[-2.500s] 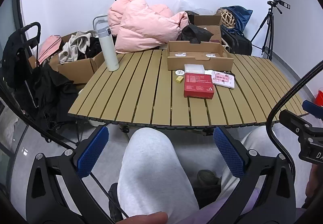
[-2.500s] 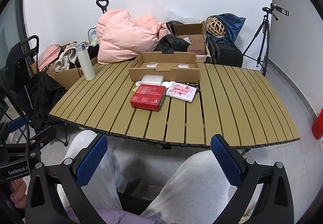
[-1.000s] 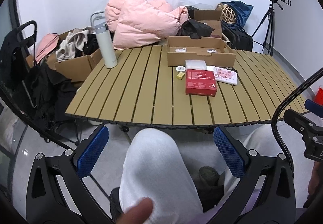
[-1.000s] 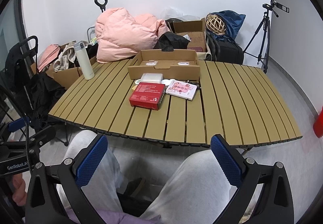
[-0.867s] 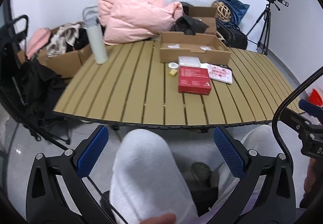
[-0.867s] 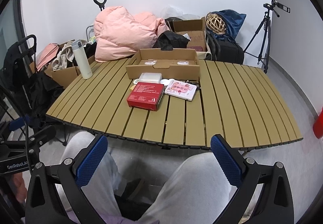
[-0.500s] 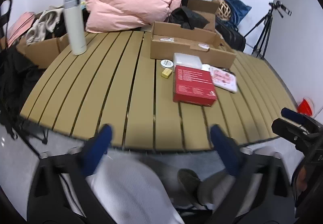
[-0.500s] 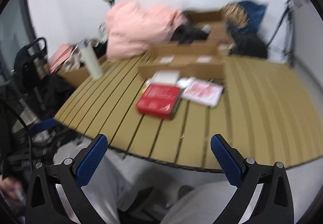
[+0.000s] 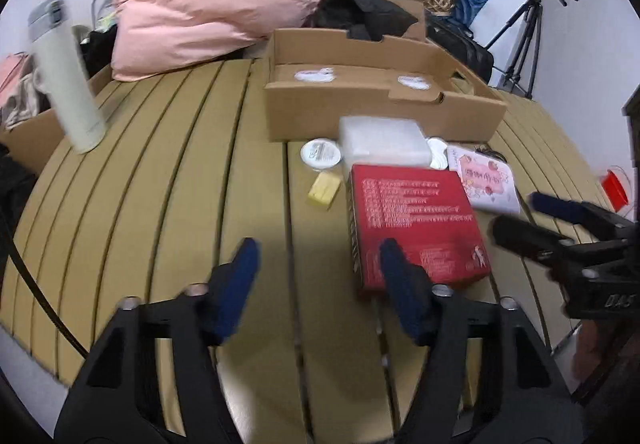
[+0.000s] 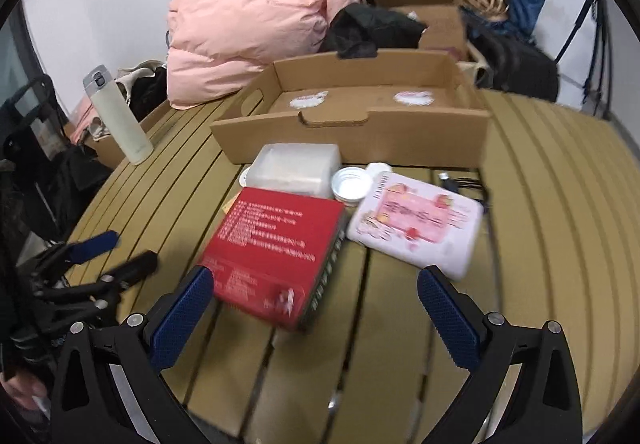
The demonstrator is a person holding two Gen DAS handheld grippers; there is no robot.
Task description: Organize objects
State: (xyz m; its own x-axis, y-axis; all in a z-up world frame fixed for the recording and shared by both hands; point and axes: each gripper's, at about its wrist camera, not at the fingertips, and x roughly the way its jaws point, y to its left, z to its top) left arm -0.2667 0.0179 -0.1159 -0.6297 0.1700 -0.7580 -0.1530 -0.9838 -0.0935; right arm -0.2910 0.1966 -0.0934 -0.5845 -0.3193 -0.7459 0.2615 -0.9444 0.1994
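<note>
A red box (image 9: pixel 416 220) (image 10: pixel 276 248) lies flat on the slatted table (image 9: pixel 160 164). Behind it sit a clear plastic container (image 9: pixel 382 140) (image 10: pixel 296 168), a white round lid (image 9: pixel 321 153), a small yellow block (image 9: pixel 323 191) and a foil cup (image 10: pixel 351 183). A pink-and-white packet (image 10: pixel 416 220) lies to its right. Beyond them stands an open cardboard tray (image 9: pixel 360 116) (image 10: pixel 360 140). My left gripper (image 9: pixel 319 250) hovers by the box's near left corner, jaws closing on nothing. My right gripper (image 10: pixel 314 278) is open above the box's near edge, its pads clear of it.
A white bottle (image 9: pixel 68 76) (image 10: pixel 118 116) stands at the table's left side. A pink padded jacket (image 9: pixel 208 0), dark bags and cardboard boxes crowd the far edge. A black cable (image 10: pixel 464 180) lies beside the packet. A tripod (image 9: pixel 528 28) stands at the right wall.
Both grippers have come forward and down from above the person's lap to over the table, close to the red box. The left jaws have narrowed. The right jaws keep their width.
</note>
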